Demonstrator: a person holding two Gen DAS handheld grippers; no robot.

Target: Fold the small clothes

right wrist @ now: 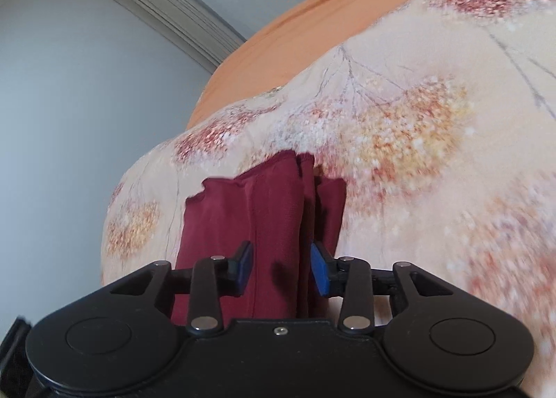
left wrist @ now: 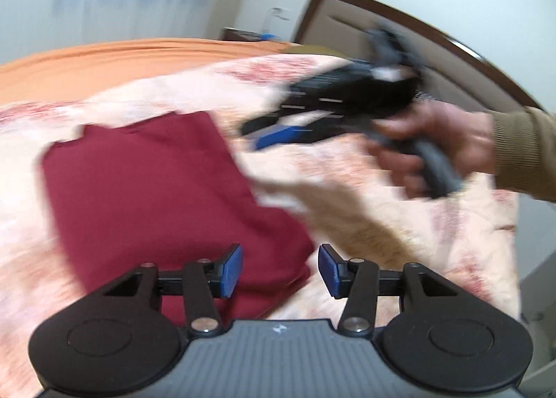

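Observation:
A dark red garment [left wrist: 149, 189] lies folded flat on the floral quilt [left wrist: 382, 224]. My left gripper [left wrist: 280, 271] hovers over its near right corner with the blue pads apart and nothing pressed between them. In the left wrist view a hand in a tan sleeve holds my right gripper [left wrist: 257, 137], blurred, just past the garment's right edge. In the right wrist view the red garment [right wrist: 264, 224] shows lengthwise folds and runs under my right gripper [right wrist: 282, 269]. Its jaws stand apart, the cloth lying below the gap and clear of the pads.
The quilt [right wrist: 417, 120] covers a bed with an orange sheet [left wrist: 121, 57] at the far side. A padded headboard with a brown frame [left wrist: 434, 33] stands at the right. A dark bedside table [left wrist: 239, 33] sits against the wall behind the bed.

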